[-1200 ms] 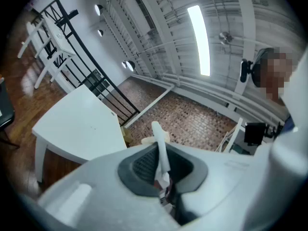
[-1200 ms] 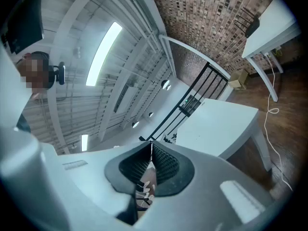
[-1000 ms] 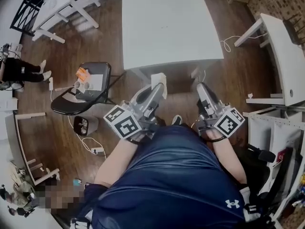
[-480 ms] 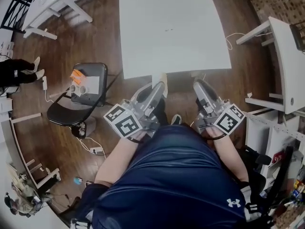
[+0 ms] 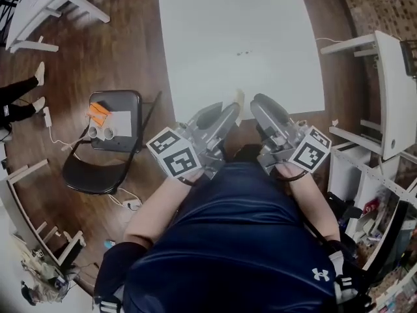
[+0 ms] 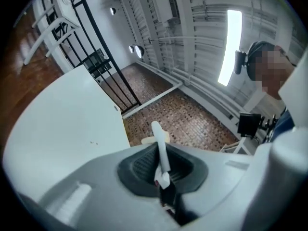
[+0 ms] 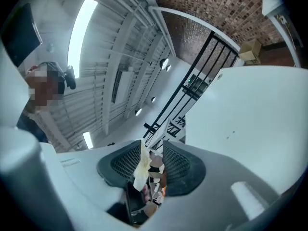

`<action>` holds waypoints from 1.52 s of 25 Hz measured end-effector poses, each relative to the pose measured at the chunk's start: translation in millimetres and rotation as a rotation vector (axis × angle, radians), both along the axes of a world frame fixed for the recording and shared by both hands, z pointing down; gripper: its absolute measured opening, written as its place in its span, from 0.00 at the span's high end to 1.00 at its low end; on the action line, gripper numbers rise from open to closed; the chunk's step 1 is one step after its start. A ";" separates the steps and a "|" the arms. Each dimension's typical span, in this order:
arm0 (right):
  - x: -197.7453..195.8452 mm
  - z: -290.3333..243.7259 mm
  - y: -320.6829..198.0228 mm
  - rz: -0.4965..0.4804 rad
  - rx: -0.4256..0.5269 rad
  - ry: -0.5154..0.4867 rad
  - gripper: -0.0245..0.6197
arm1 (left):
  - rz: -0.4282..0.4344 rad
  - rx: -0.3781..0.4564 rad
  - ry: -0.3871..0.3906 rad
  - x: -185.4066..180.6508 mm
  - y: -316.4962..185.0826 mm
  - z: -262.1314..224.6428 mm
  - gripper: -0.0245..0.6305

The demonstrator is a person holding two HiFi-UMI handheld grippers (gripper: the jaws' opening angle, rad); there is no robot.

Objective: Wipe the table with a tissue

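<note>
Nearest, the left gripper (image 6: 162,165) has its jaws together, clamped on a white tissue (image 6: 159,138) that sticks out past the tips toward the bench (image 5: 228,31). The right gripper (image 7: 153,165) stands just beside it; its jaws have just been opening and are apart, with a pale crumpled scrap (image 7: 139,170) lying against one pad and clear of the other. Both grippers sit at the bench's near edge. The bench top is white and smooth, with a few tiny dark specks (image 5: 244,53) near its middle. The floor (image 5: 124,51) is dark wood board. To the left, a black chair (image 5: 98,168) carries an orange item (image 5: 98,111), a white sheet (image 5: 120,121) and small cups (image 5: 99,133). White shelving (image 5: 394,90) stands to the right, a white frame (image 5: 45,5) far left.
</note>
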State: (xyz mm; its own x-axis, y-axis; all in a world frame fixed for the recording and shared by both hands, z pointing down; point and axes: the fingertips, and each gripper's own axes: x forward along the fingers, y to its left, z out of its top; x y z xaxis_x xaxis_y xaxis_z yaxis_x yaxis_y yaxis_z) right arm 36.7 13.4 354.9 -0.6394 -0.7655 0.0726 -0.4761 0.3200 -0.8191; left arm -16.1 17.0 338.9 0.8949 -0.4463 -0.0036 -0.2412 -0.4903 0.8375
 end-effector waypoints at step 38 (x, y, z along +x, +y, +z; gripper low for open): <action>115.1 202.0 -159.9 -0.160 -0.217 0.719 0.91 | -0.253 -0.280 -0.025 -17.9 -62.3 97.7 0.81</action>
State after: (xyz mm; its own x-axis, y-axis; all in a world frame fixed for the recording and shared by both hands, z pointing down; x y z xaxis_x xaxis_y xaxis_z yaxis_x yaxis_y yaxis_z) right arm 151.8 -146.5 556.9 -0.4800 -0.5888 0.6504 -0.8768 0.2974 -0.3778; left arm -34.1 -45.4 436.6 0.7548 -0.6335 0.1704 -0.3473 -0.1655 0.9230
